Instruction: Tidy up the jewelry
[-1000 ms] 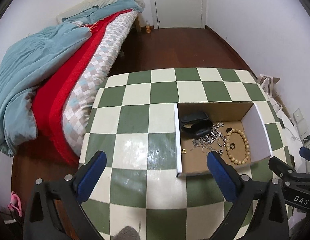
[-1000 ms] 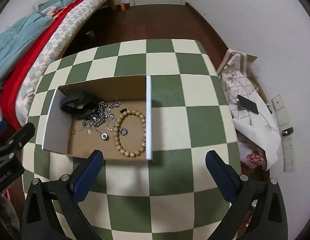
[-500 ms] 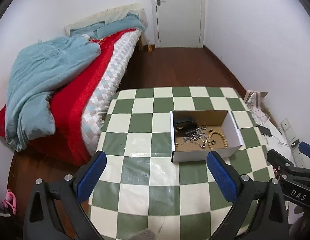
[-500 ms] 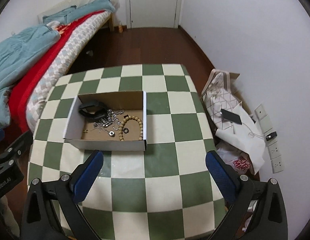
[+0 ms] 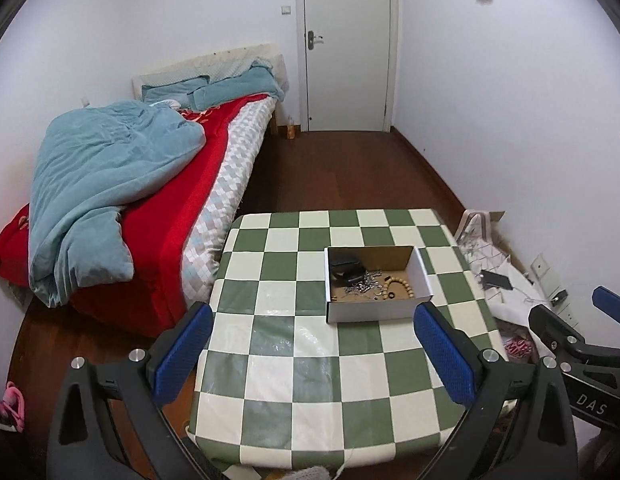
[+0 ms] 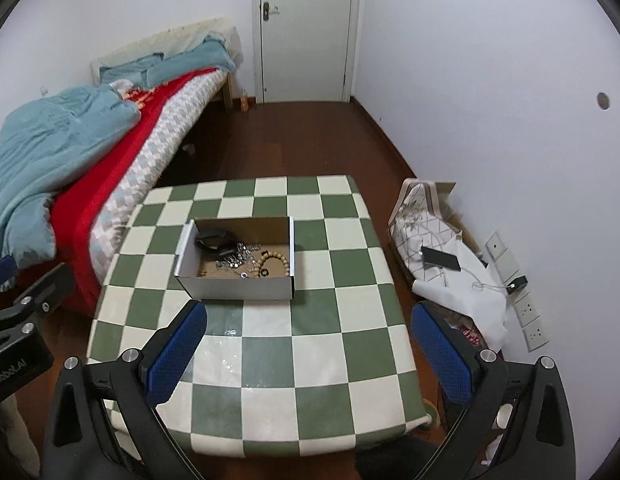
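An open cardboard box [image 5: 374,314] with white outer walls sits on the green and white checkered table [image 5: 294,344]; it also shows in the right wrist view [image 6: 234,286]. Inside lie a black band [image 6: 215,242], tangled silver chains [image 6: 236,259] and a wooden bead bracelet [image 6: 279,261]; the bracelet also shows in the left wrist view [image 5: 400,288]. My left gripper [image 5: 310,354] is open and empty, held well above and short of the box. My right gripper [image 6: 310,350] is open and empty, likewise high above the table's near side.
A bed [image 5: 150,184] with a red cover and blue quilt stands left of the table. A patterned bag, white sheets and a phone [image 6: 440,258] lie on the floor at the right wall. A closed door [image 5: 346,44] is at the far end.
Both grippers have pulled up and back from just above the box, so the box now looks small and the whole table and room show. Both stay open and empty.
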Available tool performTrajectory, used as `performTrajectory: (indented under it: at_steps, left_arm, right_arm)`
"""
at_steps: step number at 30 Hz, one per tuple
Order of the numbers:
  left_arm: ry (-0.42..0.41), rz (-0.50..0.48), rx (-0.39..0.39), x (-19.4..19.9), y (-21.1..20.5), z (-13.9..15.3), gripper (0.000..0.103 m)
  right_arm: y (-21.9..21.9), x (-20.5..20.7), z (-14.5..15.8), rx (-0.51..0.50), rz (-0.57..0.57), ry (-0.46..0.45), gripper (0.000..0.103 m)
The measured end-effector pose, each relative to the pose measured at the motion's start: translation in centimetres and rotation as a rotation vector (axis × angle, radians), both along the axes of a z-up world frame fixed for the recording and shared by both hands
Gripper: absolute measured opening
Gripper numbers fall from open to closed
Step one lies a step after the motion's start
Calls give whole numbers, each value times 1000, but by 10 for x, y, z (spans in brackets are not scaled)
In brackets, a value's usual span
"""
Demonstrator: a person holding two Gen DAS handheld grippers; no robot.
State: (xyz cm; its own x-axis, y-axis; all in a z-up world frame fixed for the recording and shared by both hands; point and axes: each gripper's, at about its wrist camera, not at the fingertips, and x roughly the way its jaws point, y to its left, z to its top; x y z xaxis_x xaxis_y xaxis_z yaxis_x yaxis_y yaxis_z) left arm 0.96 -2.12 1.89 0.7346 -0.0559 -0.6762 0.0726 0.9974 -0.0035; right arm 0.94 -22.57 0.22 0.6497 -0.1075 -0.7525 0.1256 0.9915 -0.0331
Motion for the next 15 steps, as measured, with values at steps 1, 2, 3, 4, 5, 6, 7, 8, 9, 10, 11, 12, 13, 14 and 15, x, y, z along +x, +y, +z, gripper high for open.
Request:
performTrajectory:
  at_steps: [1,2,3,4,5,6,7,8,9,10,11,12,13,14,15]
  left_arm:
    - [0,-1,-4,-4,0,3,102]
    - [3,-3,-9,-9,0,6,102]
    - [6,-9,-17,-15,0,9,102]
    - [5,-14,-18,-19,0,12,102]
    - [6,-17,-16,-23,-1,14,102]
    - [11,-23,-17,-27,-1,17,102]
    - [13,-27,-20,-31,-2,19,102]
    - [15,-33,-26,-36,-2,22,102]
    - [18,-38,-27,-40,-3,25,102]
    - [21,-43,-28,-42,-4,27,102]
    - [22,-47,-30,-44,-5,31,102]
    - [20,-48,-31,-47,-5,34,102]
    - [19,-48,-33,-48,-6,36,102]
    - [16,-48,-35,-50,-6,39,102]
    - [15,-47,-33,-51,-6,41,102]
  right_arm:
    - [0,-7,7,-5,-2,-11,103]
    - [1,-13,11,-7,-2,-19,103]
    - [0,-20,17,-6,0,-28,103]
    - [1,-26,21,-7,1,-33,103]
    - [1,-32,25,-7,1,-37,103]
    - [1,-39,30,-3,1,-45,103]
    - [1,-45,34,-3,0,-50,103]
    - [1,-49,38,-2,1,-54,103]
    - [1,-55,42,2,1,-61,103]
    - [0,-61,46,5,0,-67,103]
    - [0,-66,51,5,1,-71,103]
    - [1,-71,55,3,0,-75,103]
    - [0,-75,59,2,-2,-80,103]
    - [0,-78,62,4,-3,-83,103]
    - [-1,-82,65,10,-4,-85,103]
